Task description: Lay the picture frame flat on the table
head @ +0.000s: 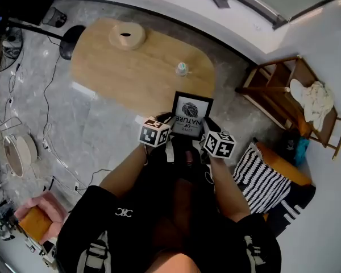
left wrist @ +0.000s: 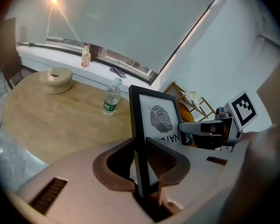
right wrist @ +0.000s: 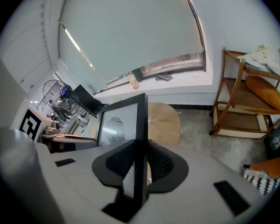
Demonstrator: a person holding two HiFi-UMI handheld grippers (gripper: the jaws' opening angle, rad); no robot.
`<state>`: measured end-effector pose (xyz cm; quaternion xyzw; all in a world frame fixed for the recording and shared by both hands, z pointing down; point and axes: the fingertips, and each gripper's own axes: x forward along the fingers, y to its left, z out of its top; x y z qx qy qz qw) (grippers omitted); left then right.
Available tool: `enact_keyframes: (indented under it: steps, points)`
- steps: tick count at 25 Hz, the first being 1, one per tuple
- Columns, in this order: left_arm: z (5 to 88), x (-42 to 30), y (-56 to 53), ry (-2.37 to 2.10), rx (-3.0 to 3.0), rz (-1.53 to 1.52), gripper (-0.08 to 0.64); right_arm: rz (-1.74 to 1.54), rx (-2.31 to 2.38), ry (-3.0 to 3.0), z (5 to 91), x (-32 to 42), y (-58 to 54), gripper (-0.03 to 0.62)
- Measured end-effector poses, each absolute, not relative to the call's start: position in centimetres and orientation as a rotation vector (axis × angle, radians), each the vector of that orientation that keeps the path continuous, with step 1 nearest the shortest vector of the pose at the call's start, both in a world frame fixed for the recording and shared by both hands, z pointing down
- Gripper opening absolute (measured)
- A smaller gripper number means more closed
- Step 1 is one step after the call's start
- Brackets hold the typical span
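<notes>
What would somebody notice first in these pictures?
The black picture frame with a leaf print stands out, held up in the middle. One side edge is clamped in the left tongs and the other in the right tongs. Beyond it, the oval wooden table carries a small water bottle.

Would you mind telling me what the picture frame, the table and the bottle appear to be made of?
Picture frame: matte black moulding, wood or plastic, unclear.
Table: pale wood or veneer, satin; grain shows.
Bottle: probably clear plastic, see-through, with a green label.
</notes>
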<state>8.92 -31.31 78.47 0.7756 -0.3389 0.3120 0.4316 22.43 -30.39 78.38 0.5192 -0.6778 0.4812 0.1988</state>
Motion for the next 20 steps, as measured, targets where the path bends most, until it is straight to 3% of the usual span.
enact_keyframes:
  steps: [20]
  points:
    - [104.2,6.5,-35.0,-0.85,1.666,0.821,0.092,1.416,1.232,-1.728,104.7,20.0,-35.9,0.097]
